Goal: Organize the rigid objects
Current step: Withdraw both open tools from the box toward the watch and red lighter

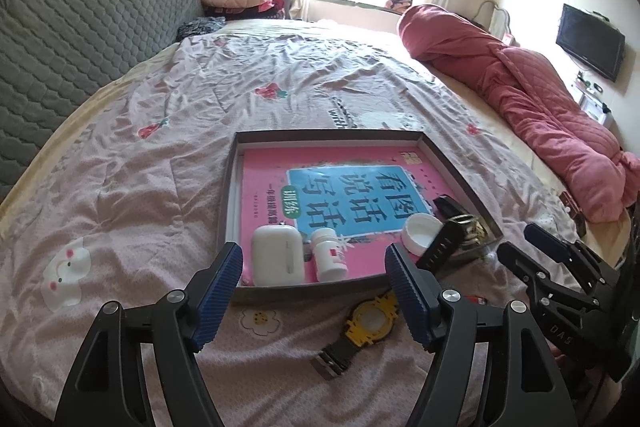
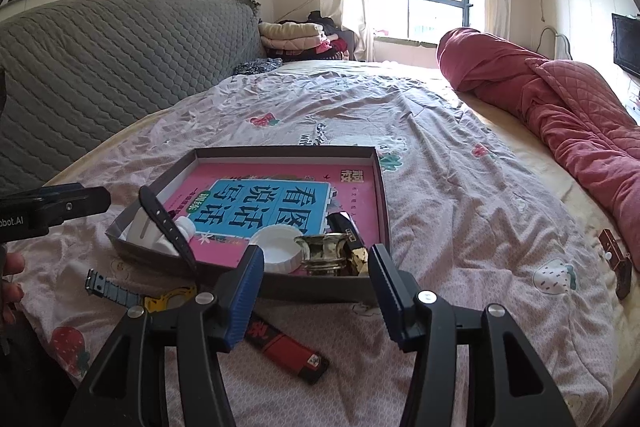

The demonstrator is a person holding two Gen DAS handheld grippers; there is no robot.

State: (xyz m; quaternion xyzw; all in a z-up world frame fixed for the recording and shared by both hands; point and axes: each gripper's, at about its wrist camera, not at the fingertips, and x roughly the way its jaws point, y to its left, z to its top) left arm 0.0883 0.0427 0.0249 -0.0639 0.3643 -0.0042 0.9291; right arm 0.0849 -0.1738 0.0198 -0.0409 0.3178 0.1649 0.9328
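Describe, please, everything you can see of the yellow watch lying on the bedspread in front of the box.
The yellow watch lies flat, face up, on the pink bedspread, just outside the near wall of the shallow box. Its chunky yellow case looks like plastic, with a pale round dial. One dark strap ends in a squarish grey buckle on the near side; the other rises and drapes over the box wall. A red and black lighter lies close beside it. Neither gripper touches it.

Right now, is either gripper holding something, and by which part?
Nothing is held. The left gripper and the right gripper both stand open and empty above the bed, near the box.
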